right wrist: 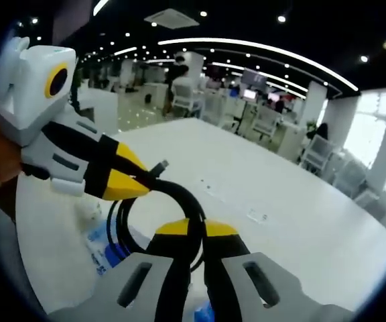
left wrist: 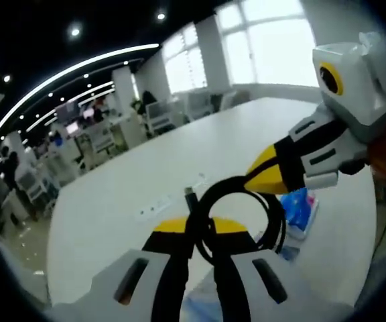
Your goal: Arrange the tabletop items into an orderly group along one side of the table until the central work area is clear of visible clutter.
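Left gripper view: left gripper up from the bottom, yellow-tipped jaws clamped on a coiled black cable; loop held above the white table, plug end poking up just past the jaws; right gripper in from the right, jaws pinched together at the far side of the same loop; blue-and-white packet flat on the table beneath and behind the coil, toward the right edge; small pale marks near the middle of the tabletop, too small to make out.

Right gripper view: right gripper closed on the cable; left gripper in from the left, tips shut on the coil near its plug end; packet on the table under the loop, near the left edge; office desks and chairs beyond the far edge.
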A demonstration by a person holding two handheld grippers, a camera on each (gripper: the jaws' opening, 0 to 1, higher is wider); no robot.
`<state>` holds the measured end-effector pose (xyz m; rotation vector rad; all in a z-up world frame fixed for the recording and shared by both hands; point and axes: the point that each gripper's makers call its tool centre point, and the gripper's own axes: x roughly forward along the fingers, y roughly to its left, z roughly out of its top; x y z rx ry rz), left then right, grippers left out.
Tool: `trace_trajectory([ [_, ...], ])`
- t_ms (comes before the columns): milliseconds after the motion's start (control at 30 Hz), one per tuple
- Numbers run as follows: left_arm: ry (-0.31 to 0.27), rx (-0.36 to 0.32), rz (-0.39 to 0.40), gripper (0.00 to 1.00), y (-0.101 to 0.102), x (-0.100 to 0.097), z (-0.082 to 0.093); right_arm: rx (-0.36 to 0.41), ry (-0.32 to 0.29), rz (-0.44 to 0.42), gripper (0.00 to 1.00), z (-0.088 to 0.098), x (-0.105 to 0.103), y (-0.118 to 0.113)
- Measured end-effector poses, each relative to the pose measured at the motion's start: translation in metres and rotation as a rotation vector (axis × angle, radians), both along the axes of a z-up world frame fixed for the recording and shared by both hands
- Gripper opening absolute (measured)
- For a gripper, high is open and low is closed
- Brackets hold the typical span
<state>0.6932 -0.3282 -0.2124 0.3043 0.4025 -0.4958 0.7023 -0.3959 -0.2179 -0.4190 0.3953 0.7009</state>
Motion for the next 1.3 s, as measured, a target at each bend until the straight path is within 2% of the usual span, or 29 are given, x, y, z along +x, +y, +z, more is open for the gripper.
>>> trace_trajectory([
  [233, 0.003, -0.001, -0.035, 0.08, -0.015, -0.026, 0.005, -0.001, 0.005, -0.017, 0.04, 0.005, -0.028, -0.015],
  [500, 0.045, -0.002, -0.091, 0.08, -0.039, -0.066, -0.008, -0.008, 0.046, -0.039, 0.04, -0.008, -0.071, -0.04],
  [767, 0.118, -0.018, -0.133, 0.08, -0.061, -0.098, -0.031, -0.033, 0.094, -0.051, 0.04, -0.029, -0.102, -0.06],
  [1067, 0.184, -0.004, -0.173, 0.08, -0.079, -0.123, -0.056, -0.042, 0.166, -0.064, 0.04, -0.055, -0.129, -0.079],
  [1300, 0.258, 0.001, -0.197, 0.08, -0.094, -0.143, -0.085, -0.062, 0.248, -0.069, 0.04, -0.083, -0.149, -0.093],
])
